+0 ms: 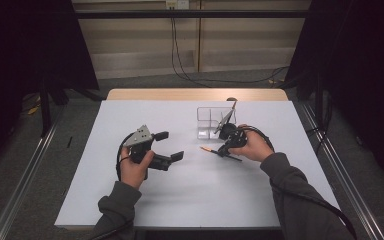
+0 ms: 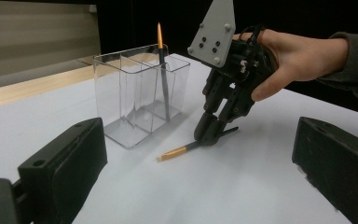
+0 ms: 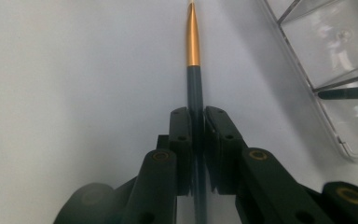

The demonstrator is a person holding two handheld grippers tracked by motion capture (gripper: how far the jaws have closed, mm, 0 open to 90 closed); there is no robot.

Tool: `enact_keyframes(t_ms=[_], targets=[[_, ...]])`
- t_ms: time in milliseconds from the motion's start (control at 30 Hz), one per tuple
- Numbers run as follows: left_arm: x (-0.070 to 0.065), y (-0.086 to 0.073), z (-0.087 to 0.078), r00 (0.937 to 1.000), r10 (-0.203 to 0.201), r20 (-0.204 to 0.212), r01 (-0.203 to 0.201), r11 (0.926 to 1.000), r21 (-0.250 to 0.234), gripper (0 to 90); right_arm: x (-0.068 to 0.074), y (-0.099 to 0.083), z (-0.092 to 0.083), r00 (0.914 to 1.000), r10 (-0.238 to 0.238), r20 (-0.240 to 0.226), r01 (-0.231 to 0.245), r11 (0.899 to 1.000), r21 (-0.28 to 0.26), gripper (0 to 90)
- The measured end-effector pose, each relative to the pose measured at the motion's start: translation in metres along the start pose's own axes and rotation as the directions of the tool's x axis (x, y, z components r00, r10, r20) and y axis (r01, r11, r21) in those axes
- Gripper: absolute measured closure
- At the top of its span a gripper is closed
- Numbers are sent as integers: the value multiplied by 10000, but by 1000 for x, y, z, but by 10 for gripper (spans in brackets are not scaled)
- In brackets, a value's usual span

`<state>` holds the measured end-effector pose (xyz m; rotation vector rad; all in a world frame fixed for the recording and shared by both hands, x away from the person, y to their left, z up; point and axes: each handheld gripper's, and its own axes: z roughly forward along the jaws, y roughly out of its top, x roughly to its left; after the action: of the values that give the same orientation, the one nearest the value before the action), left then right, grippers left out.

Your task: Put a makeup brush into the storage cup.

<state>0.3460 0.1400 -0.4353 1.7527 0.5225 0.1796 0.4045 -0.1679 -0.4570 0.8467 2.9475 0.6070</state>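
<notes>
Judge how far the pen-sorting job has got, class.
Done: one pen stands in the clear holder. In hand: the right gripper has its jaws shut on a second pen lying on the table. Left: lifting it into the holder. The left gripper waits open.

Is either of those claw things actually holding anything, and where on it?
Yes. The right gripper is shut on a pen, clamped on its dark shaft, with the gold end sticking out. The left gripper is open and holds nothing.
</notes>
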Motion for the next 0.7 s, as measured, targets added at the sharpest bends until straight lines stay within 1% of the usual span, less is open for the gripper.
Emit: enact_keyframes(t_ms=[67, 100, 133, 233, 267, 300, 333, 367, 467, 500, 533, 600, 700], targets=[[0, 0, 0, 10000, -4, 19, 4, 10000, -17, 28, 0, 0, 0, 10000, -45, 56, 45, 10000, -44, 835], [0, 0, 0, 10000, 0, 24, 0, 10000, -12, 28, 2, 0, 0, 9999, 59, 107, -59, 10000, -6, 836], [0, 0, 0, 10000, 16, 44, -16, 10000, -1, 28, 1, 0, 0, 9999, -10, 104, 10, 10000, -38, 836], [-1, 0, 1, 10000, 6, 56, -6, 10000, -35, 28, 1, 0, 0, 9998, 147, 98, -147, 9999, -17, 837], [-1, 0, 1, 10000, 10, 53, -10, 10000, -30, 28, 0, -1, 0, 9999, 11, 114, -10, 10000, -28, 837], [-1, 0, 0, 10000, 9, 33, -9, 10000, -9, 28, 1, 0, 0, 9997, 188, 152, -187, 9998, -62, 837], [-1, 0, 0, 10000, 5, 15, -5, 10000, 12, 28, 1, 0, 0, 9999, 56, 161, -56, 10000, 11, 838], [-1, 0, 0, 10000, 18, 27, -18, 10000, -4, 28, 1, 0, 0, 9996, 216, 200, -215, 9998, -53, 838], [-1, 0, -1, 10000, -24, 17, 24, 10000, -75, 28, 1, 1, -1, 9994, 279, 194, -281, 9996, 96, 838], [-1, 0, -1, 10000, -14, 37, 14, 10000, -82, 28, 2, 1, -1, 9990, 399, 201, -402, 9991, 126, 838], [-1, 0, -1, 10000, -2, -10, 2, 10000, -70, 28, 1, 2, 0, 9996, 197, 206, -200, 9997, 149, 838], [-1, 0, -2, 10000, -2, -20, 2, 10000, -68, 28, 3, 4, -1, 9992, 270, 279, -279, 9991, 307, 838], [-1, 0, -3, 10000, 13, -8, -13, 10000, -29, 28, 3, 4, -1, 9990, 337, 309, -347, 9989, 321, 838]])
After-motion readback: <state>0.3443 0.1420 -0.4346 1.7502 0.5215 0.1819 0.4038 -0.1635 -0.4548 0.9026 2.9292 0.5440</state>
